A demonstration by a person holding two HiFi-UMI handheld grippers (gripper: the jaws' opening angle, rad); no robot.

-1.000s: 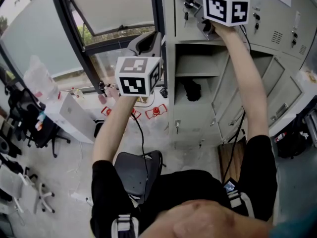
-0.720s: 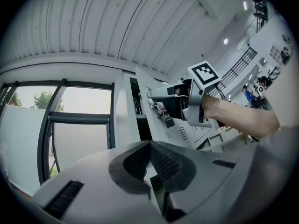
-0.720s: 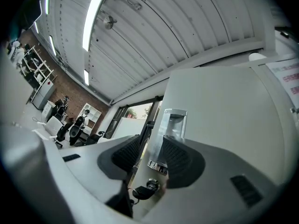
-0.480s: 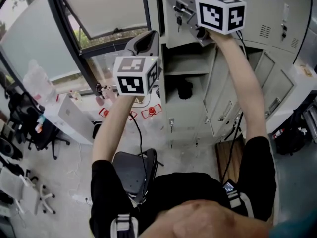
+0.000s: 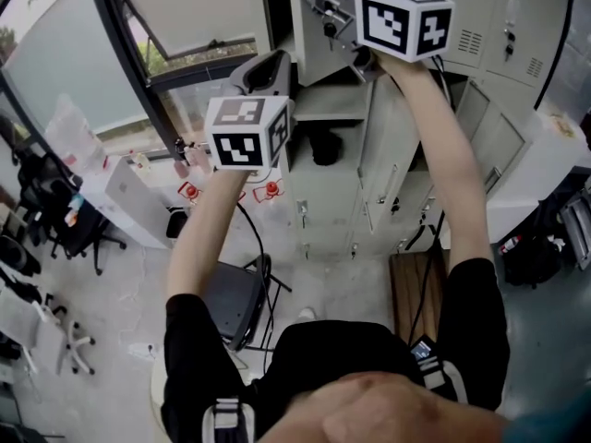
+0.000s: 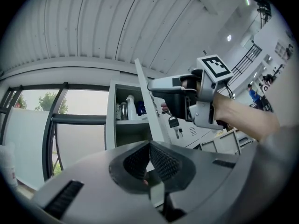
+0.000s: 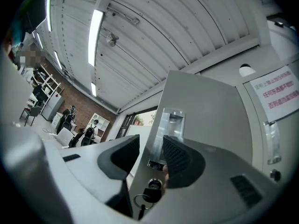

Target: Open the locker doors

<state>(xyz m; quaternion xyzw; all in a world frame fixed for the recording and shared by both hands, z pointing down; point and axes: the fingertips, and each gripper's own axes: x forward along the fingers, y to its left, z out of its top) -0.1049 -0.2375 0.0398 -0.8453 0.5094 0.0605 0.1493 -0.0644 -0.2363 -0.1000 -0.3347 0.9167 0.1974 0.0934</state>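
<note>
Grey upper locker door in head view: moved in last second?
Yes. The grey metal upper locker door, held by the right gripper, has swung further out from the fixed locker bank, towards the person.

The right claw [image 5: 362, 61] is held up at an upper locker door [image 5: 312, 37]; the left claw [image 5: 266, 74] is raised beside open lockers [image 5: 334, 123].

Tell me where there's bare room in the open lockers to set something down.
Top locker, behind the door the right tongs grip: bottles crowd its shelf, the space underneath looks bare. Compartment below: lower shelf looks bare, a dark object sits beneath it.
</note>
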